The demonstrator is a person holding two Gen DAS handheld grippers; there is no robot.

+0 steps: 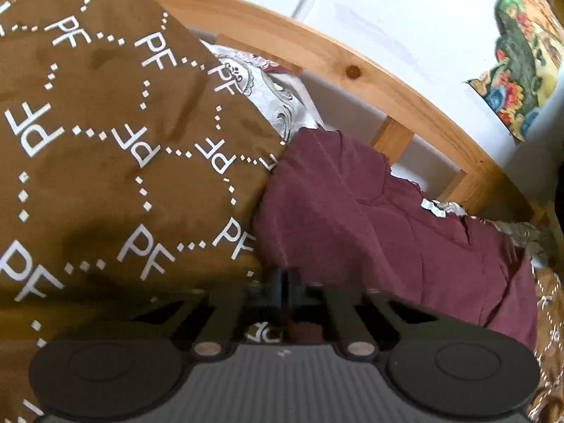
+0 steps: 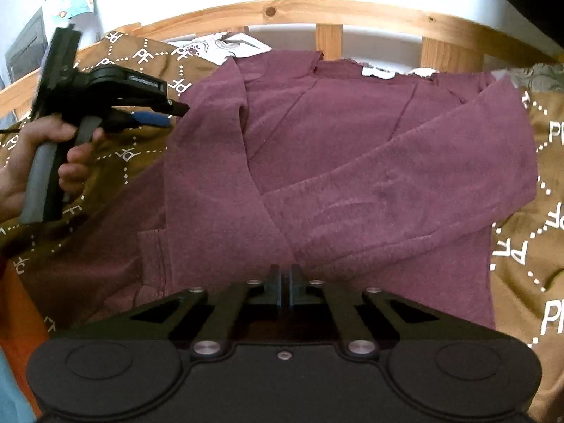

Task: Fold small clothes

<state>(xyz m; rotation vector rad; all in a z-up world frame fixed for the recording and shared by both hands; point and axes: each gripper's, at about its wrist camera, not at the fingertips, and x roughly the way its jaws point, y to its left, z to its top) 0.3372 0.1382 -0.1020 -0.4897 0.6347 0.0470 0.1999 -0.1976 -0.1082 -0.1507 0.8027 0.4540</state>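
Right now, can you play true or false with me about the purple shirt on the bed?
1. The maroon shirt lies on a brown blanket printed with white letters. True.
2. Both sleeves are stretched straight out to the sides. False: they are folded in across the shirt's front.
3. The right gripper has its fingers wide open. False: they are shut, down at the shirt's near edge.
4. A wooden bed rail runs behind the shirt. True.
5. A hand holds the left gripper beside the shirt. True.
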